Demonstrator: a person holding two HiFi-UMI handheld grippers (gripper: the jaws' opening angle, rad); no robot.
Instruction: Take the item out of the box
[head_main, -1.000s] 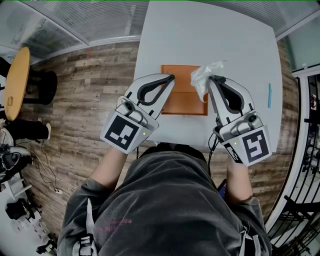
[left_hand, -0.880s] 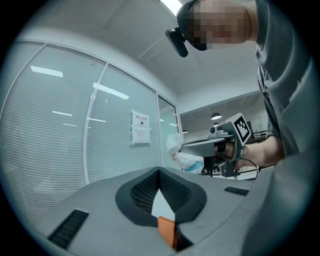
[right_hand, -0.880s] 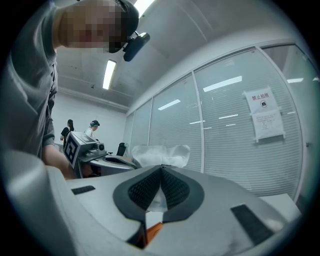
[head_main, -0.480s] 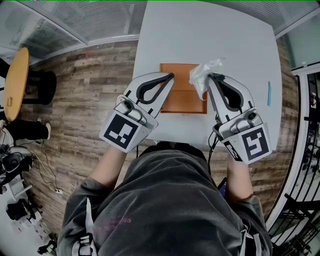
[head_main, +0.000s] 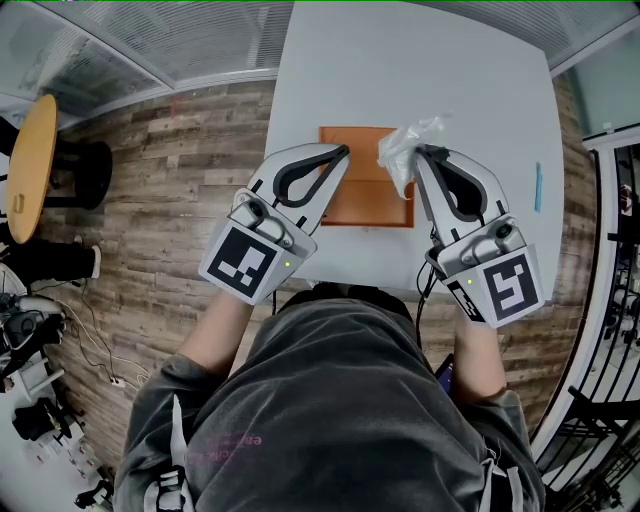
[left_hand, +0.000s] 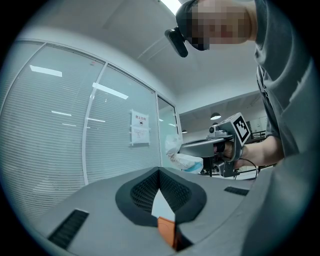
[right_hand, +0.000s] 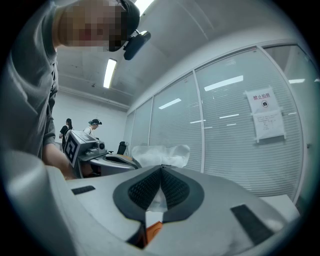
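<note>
Right tongs (head_main: 418, 155) are pinching a crumpled clear plastic bag (head_main: 404, 148), jaws drawn narrow on a fold of it. The right gripper view is showing the film caught between the pads, with the rest puffing out above the tips. Left tongs (head_main: 343, 154) are sitting with their tips together as well, and nothing is showing between them. They are hovering at the far left corner of the flat orange box (head_main: 365, 200), though I cannot tell whether they are touching it. The bag is hanging at the box's far right corner, partly over the box and partly over the pale surface (head_main: 430, 60). To my eye it is looking lifted but not carried clear.

What is worrying me is the grip. Only a thin fold of slippery film is being held and the rest of the bag is hanging off it, so a quick pull could let the film slide out and drop the bag back into the box. If a loose end is snagging on the box's edge, the light box could get dragged or tipped, since the left tongs are not clearly pinning it. A wide swing to the right could also sweep into the blue strip (head_main: 538, 190) lying near the surface's edge.
</note>
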